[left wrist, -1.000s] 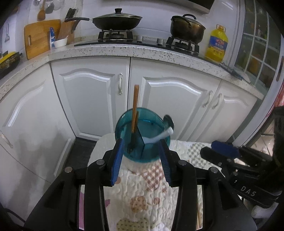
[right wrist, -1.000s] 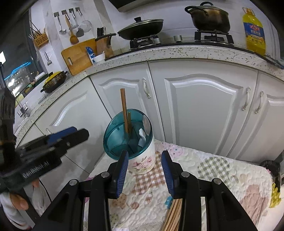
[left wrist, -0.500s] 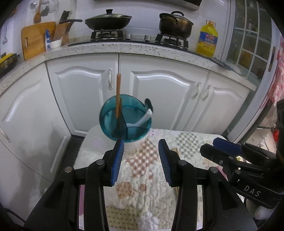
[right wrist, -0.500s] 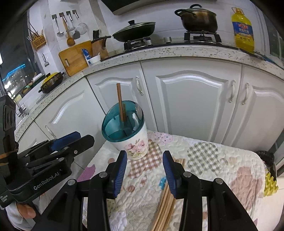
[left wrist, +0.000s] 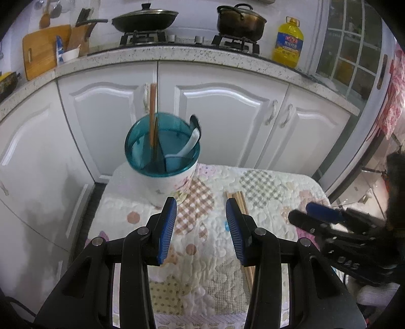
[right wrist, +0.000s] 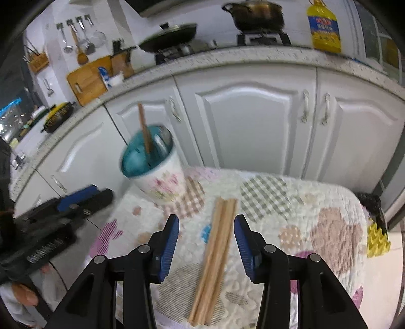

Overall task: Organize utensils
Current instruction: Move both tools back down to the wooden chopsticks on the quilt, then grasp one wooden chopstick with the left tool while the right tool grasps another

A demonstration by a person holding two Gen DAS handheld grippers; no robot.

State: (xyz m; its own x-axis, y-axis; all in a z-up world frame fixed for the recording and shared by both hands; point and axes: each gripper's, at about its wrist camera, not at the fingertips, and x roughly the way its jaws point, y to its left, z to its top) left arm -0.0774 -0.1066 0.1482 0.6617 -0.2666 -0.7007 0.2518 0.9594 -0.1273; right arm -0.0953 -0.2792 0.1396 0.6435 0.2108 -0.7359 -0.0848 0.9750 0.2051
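Note:
A white floral utensil holder (left wrist: 174, 184) with a teal divided insert stands at the far left of the quilted table cover (left wrist: 268, 187). One wooden chopstick (left wrist: 152, 114) stands upright in it, and a white spoon (left wrist: 188, 149) leans in another section. A bundle of wooden chopsticks (right wrist: 215, 255) lies flat on the cover. My right gripper (right wrist: 206, 243) hovers open over the bundle, which runs between and below the jaws without touching them. Open and empty, my left gripper (left wrist: 200, 227) sits just short of the holder, with the chopstick tips (left wrist: 236, 200) at its right finger.
White cabinet doors (left wrist: 227, 119) and a speckled countertop (left wrist: 192, 54) rise behind the table. On the counter are a wok (left wrist: 144, 19), a pot (left wrist: 239, 21) and a yellow oil bottle (left wrist: 288, 43). A yellow item (right wrist: 377, 238) hangs off the table's right edge.
Both grippers have drawn back from the holder toward the near side of the table. The chopstick bundle has come into view between the right jaws, which stand slightly wider.

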